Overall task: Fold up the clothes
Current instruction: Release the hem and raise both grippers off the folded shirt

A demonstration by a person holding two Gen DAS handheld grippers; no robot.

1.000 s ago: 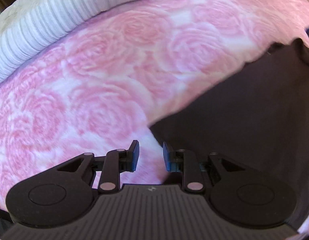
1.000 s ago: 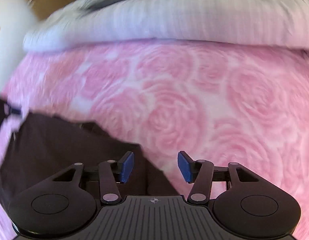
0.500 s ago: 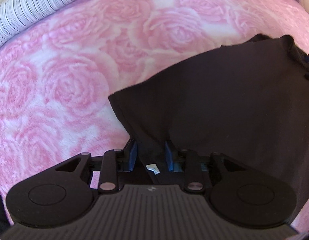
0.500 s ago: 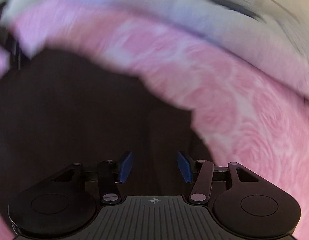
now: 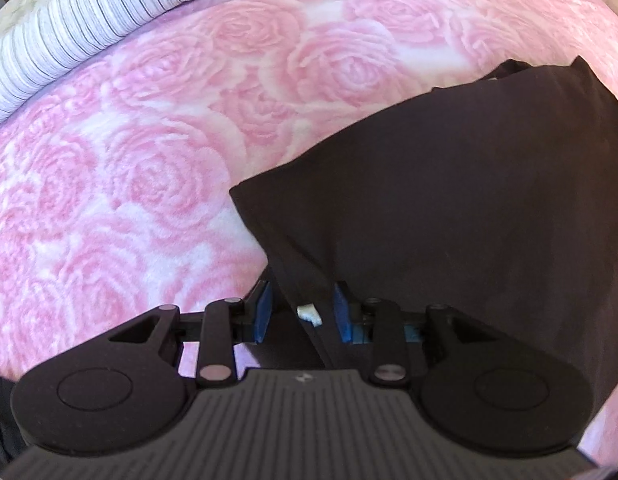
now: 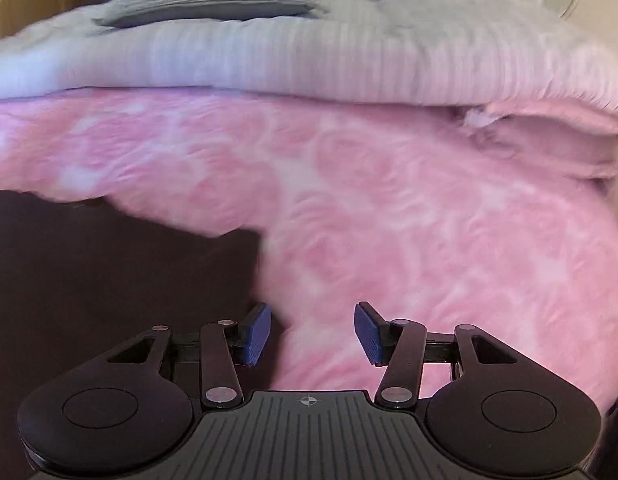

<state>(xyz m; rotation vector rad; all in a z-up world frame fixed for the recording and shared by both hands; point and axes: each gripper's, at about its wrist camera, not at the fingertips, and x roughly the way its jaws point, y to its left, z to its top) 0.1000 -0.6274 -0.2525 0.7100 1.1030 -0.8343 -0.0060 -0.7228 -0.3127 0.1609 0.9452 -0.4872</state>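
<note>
Rose blanket (image 5: 149,168) – dark garment (image 5: 449,200) edge between opening left tongs (image 5: 301,312).

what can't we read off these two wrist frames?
- Left wrist: dark brown cloth garment runs under the left gripper and off the right edge; its type stays unknown. The jaws are opening with its corner between them.
- Left wrist: small white tag, too small to read.
- Right wrist: motion blur smears the pink rose-patterned blanket and the garment's edge.
</note>
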